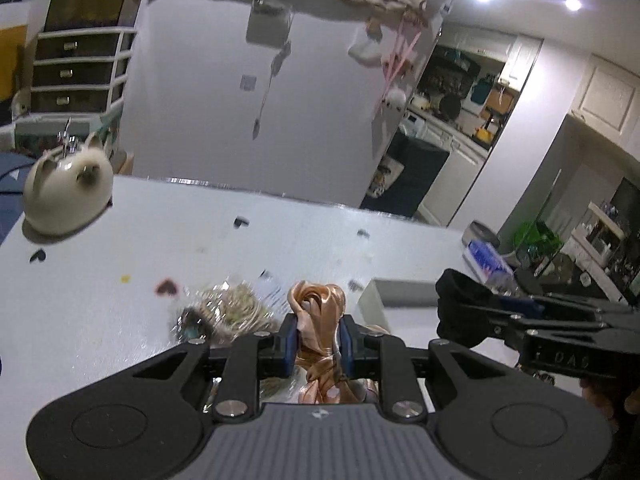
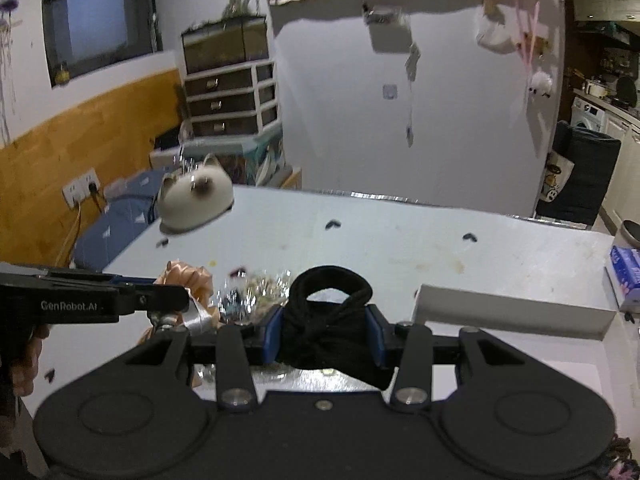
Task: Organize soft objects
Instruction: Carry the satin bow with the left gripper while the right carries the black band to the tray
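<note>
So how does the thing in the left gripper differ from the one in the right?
The left gripper pinches a shiny copper-pink ribbon; the right gripper holds a matte black cloth bundle. The ribbon is thin and squeezed narrow, while the bundle is bulkier, keeping its jaws wider. Both are soft and held above the white table.

Left tongs (image 1: 319,338): matte black plastic frame, two angled link arms each side, silver round screws at pivots, blue pads on inner finger faces, grey ribbed plate at centre of base, round embossed discs on both base lobes.

Right tongs (image 2: 322,334): same black frame, silver screws, blue pads, plain black base plate. White "GenRobot.AI" lettering on left tongs' side, seen from right wrist view.
</note>
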Motion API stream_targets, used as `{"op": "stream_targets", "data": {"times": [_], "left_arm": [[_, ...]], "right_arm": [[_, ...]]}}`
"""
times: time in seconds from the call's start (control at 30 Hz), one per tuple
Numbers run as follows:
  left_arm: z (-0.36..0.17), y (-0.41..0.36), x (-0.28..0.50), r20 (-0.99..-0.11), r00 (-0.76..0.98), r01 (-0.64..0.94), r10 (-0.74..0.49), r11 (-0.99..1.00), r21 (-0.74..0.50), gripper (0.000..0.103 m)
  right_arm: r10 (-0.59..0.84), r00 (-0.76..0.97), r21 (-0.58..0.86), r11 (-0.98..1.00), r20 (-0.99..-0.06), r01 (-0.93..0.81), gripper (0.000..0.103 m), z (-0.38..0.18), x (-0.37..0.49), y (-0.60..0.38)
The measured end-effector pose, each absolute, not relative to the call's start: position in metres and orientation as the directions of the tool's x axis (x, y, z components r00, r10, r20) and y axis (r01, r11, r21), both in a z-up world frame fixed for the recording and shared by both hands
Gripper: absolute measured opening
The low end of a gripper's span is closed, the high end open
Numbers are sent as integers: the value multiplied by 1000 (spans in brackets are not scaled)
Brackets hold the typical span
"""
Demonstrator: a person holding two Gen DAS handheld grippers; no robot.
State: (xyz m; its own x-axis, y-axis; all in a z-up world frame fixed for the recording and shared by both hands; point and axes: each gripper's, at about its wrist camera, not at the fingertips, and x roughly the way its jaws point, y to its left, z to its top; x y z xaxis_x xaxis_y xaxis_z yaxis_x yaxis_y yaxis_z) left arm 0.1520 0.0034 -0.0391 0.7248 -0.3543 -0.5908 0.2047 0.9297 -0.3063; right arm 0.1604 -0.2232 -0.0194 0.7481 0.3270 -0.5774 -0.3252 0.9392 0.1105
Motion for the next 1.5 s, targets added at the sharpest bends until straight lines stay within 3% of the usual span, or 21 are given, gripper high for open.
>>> {"op": "stream_targets", "data": {"times": [0.87, 1.5], "left_arm": [[1, -175, 163, -540, 750, 245, -382, 919, -310, 23], [-63, -305, 242, -658, 580, 301, -480, 877, -375, 24]], "right_arm": [[234, 834, 128, 972, -500, -197, 44, -1, 149, -429], [214, 713, 141, 977, -668, -162, 45, -75, 199, -524]]}}
